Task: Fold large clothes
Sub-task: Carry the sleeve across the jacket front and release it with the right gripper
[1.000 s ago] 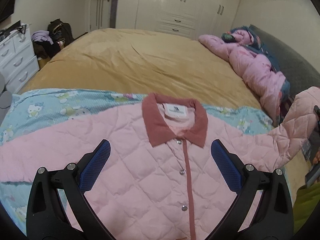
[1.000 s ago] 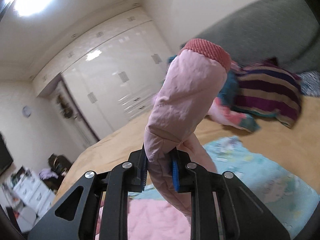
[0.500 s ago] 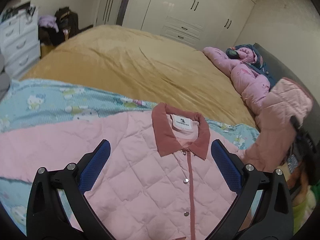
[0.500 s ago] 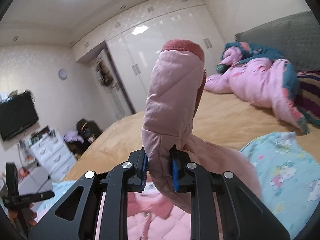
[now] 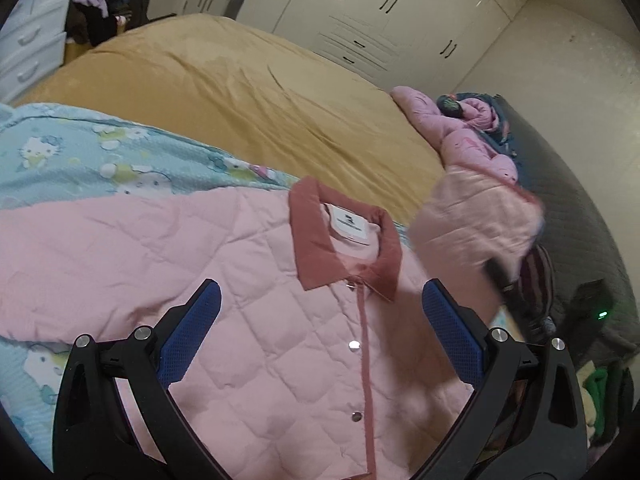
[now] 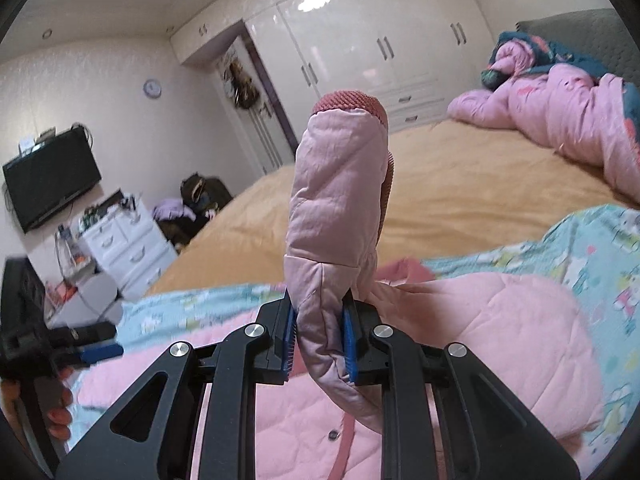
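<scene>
Pink quilted jacket (image 5: 248, 320) lies buttoned, front up, on the bed (image 5: 256, 92). Its sleeve (image 6: 340, 208) stands pinched in the right tool (image 6: 320, 340); best laid straight across the chest, cuff flat. Left tool (image 5: 320, 332) hovers wide, empty, above the placket.

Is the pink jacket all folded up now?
Not yet. The pink jacket lies spread flat on the bed, buttoned. Only one sleeve is lifted, pinched in the right gripper.
</scene>
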The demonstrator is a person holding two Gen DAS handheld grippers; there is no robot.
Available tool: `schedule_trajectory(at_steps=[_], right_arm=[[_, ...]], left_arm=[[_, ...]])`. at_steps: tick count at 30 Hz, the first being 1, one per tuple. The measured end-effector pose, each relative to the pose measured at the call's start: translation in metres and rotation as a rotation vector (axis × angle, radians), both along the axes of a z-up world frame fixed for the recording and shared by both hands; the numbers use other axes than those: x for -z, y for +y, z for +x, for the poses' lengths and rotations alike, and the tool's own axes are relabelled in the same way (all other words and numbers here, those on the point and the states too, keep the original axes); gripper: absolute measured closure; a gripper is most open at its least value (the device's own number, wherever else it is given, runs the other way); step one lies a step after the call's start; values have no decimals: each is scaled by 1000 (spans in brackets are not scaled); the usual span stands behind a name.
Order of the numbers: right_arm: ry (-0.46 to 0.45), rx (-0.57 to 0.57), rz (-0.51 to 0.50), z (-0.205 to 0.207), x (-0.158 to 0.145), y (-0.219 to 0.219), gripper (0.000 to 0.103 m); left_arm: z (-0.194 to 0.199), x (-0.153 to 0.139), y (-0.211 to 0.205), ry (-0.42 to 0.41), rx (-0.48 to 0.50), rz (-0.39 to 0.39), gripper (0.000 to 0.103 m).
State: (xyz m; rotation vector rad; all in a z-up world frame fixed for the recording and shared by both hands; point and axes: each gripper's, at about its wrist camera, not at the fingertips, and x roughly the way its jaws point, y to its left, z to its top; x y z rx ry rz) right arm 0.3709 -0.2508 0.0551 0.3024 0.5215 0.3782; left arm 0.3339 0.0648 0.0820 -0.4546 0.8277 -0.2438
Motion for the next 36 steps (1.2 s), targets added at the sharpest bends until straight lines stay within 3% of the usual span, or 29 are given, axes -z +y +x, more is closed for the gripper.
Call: schedule_trajectory(at_steps=[9, 14, 17, 21, 23, 25, 28, 34, 35, 36], right_arm=[[119, -65, -66, -4, 63, 55, 84], [133, -114, -93, -14, 77, 74, 79], [166, -166, -120, -20, 87, 87, 70], [251, -259, -131, -26, 104, 104, 43], [304, -281, -154, -31, 114, 112, 39], [307, -311, -174, -40, 118, 118, 29], [312, -348, -127, -51, 111, 116, 14], [325, -358, -43, -74, 92, 79, 14], [325, -350, -35, -77, 90, 69, 14], [324, -333, -28, -80, 88, 58, 14]], left_arm=[[2, 18, -9, -6, 63, -56, 9], [3, 27, -6, -12, 82, -127, 9], [8, 35, -5, 10, 80, -177, 9], [13, 49, -6, 47, 77, -212, 9], [16, 59, -6, 78, 72, -216, 9], [17, 70, -6, 106, 76, -225, 9], [18, 87, -7, 149, 72, -223, 9], [19, 119, -8, 210, 83, -278, 10], [19, 122, -10, 212, 85, -269, 16], [19, 124, -12, 212, 90, -258, 28]])
